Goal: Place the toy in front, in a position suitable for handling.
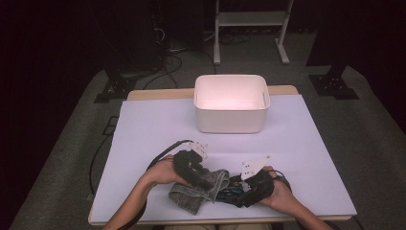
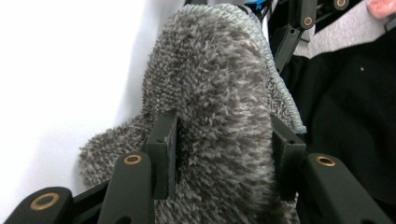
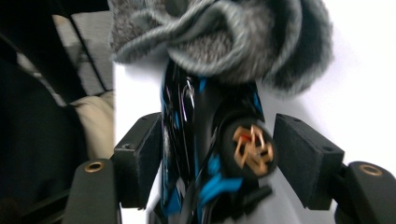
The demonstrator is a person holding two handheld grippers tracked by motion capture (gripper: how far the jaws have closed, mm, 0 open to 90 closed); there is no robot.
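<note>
L gripper (image 2: 224, 140) clamps grey cloth (image 2: 219, 79)

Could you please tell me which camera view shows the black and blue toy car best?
The right gripper view: the black and blue toy car sits close between its jaws, one gold-spoked wheel plain. The high view shows a small dark and blue patch beside the grey fuzzy cloth; the left gripper view, a blue sliver.

my two black jaws rise from bottom, black-and-blue toy (image 3: 196, 154) with bronze emblem between them. left pad touches toy's side; right pad stands just clear of emblem. grey fuzzy sock (image 3: 224, 42) covers toy's far end. white table (image 3: 364, 93) beneath.
</note>
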